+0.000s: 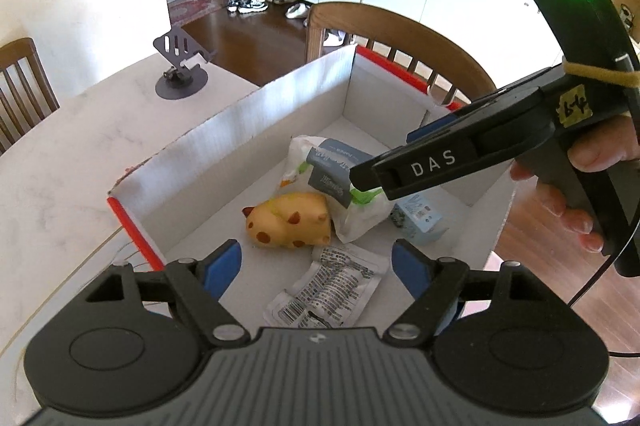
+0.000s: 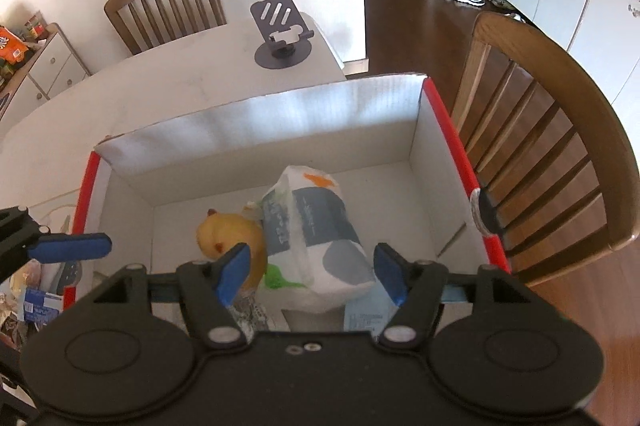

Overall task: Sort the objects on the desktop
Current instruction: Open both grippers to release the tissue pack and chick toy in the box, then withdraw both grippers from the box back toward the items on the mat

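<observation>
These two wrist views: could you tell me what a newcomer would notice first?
Probably the red-edged cardboard box on the pale table, holding a yellow spotted toy beside a white-and-grey tissue pack. Next, the right gripper hovering over the box, its jaws open and empty.

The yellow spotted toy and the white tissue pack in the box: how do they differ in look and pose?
The yellow spotted toy is a rounded animal figure with brown spots; the tissue pack is a soft white wrapper printed in grey-blue, orange and green. The toy is smaller; the pack is longer and bulkier. The toy lies directly on the floor of the cardboard box; the pack partly rests on the toy. Both lie inside the box, touching, with neither gripper holding them.
</observation>
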{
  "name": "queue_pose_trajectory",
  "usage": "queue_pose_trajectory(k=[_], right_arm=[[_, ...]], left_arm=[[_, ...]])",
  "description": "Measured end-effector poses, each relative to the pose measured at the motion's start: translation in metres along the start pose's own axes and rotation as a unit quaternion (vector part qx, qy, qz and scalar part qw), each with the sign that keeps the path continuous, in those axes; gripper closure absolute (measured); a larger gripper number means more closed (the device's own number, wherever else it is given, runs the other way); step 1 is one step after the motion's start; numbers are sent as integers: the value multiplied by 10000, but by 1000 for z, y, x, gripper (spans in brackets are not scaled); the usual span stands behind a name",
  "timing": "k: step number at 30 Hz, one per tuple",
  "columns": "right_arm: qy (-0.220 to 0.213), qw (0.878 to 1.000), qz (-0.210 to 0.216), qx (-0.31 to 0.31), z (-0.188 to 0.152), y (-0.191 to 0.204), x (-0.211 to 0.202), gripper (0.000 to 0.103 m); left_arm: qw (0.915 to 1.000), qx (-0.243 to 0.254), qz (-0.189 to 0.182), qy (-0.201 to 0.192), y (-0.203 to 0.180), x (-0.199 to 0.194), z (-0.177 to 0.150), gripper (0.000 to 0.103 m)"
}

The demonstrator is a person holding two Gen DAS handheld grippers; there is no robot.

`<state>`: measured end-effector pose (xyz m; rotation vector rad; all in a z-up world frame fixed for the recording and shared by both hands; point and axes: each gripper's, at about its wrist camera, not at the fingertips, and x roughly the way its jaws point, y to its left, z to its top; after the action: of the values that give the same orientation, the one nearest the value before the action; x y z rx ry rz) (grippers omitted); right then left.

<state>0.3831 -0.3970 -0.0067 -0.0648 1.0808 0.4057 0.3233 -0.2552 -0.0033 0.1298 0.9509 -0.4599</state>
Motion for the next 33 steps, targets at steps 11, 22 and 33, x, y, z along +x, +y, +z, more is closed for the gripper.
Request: queue_pose_trajectory(k=[11,22,33], right_arm=[[-255,9996,82,-76,-16,15,-35,34],[-440,9990,75,18,-36,30,-59,24],[-743,9972,-4,-95,-48,61,-76,11]], left_arm=[[9994,-106,-39,-313,3,-40,-18,21],[9985,-163,-54,-511,13,-72,-38,21],[9978,-227,27,-626,29,-91,-60,18]])
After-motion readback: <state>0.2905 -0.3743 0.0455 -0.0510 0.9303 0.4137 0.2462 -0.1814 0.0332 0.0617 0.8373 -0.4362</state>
